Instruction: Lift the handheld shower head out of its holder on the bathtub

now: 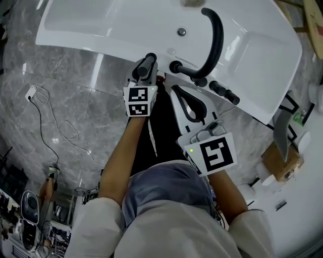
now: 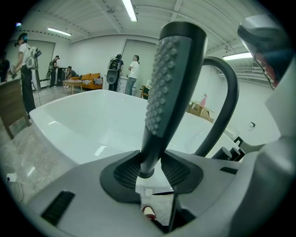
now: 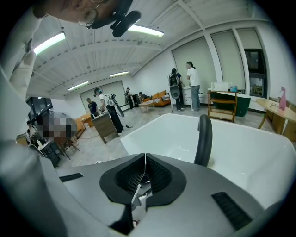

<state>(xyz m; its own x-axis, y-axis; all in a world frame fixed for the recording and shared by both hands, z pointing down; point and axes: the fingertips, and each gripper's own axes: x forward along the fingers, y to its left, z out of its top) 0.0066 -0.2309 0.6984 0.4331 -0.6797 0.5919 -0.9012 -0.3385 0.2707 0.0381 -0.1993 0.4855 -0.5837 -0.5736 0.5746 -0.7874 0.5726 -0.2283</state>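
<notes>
The left tool [image 2: 150, 172] squeezes the bottom of the bumpy dark grey shower head [image 2: 173, 88], with the white bathtub [image 2: 88, 122] behind it.

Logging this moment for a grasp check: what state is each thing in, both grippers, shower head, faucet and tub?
handheld shower head: upright, gripped low on its handle.
left gripper: shut on the handheld shower head.
right gripper: shut, nothing between its jaws.
faucet: off, no water running.
bathtub: holds no water.

bright ceiling strip lights [image 2: 130, 10]; glare on floor [image 1: 96, 65]; fisheye edges.
</notes>
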